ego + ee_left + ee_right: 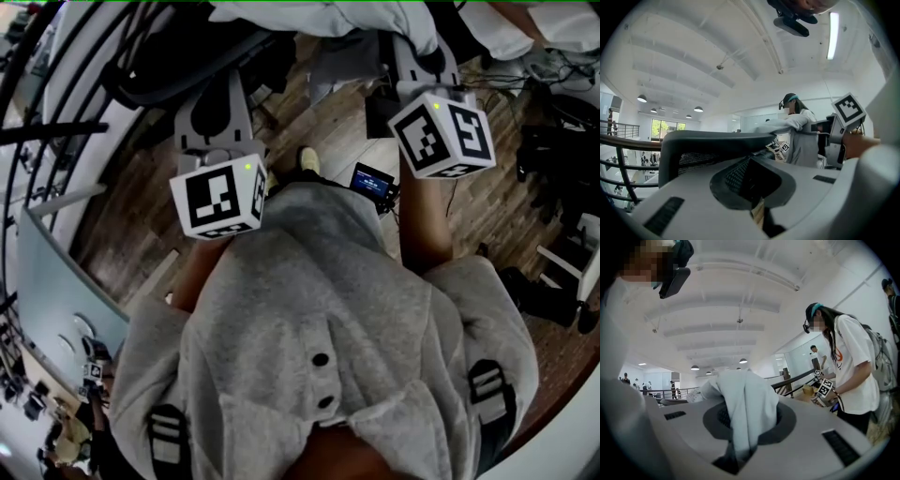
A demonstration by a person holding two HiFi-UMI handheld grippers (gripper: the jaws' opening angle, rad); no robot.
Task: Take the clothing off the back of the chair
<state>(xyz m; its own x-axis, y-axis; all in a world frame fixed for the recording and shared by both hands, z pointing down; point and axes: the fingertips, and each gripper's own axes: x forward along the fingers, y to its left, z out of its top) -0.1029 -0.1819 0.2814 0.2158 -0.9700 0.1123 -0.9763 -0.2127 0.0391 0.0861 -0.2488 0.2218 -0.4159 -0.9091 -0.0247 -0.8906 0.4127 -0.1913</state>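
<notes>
1. Wood-plank floor [469, 206] underfoot, white ribbed ceiling with round lamps overhead, dark railing [618, 140] far off at left.
2. Found at the far edge of the head view: pale clothing [328, 19], draped over the top of the dark mesh chair back [708, 140], with one fold reaching toward the near side.
3. Clamped on that fold: right gripper [419, 58], jaws nearly together, cloth bunched in the hollow between them and hanging down over the near jaw.
4. Further left, facing the bare stretch of the chair's top edge: left gripper [218, 94], jaws drawn together, nothing seen between them, apart from the clothing lying off to its right.
5. Judged as the start of the lift-off: hold taken on the right, bulk of the garment not yet off the chair.
6. Next move probably calls for raising the gripped fold and drawing it toward the near side, high enough to clear the top edge without snagging; possibly also for opening the left jaws to take a second hold.
7. Beyond, at far right: another person in a white T-shirt [853, 371], busy with marker-cubed tools.
</notes>
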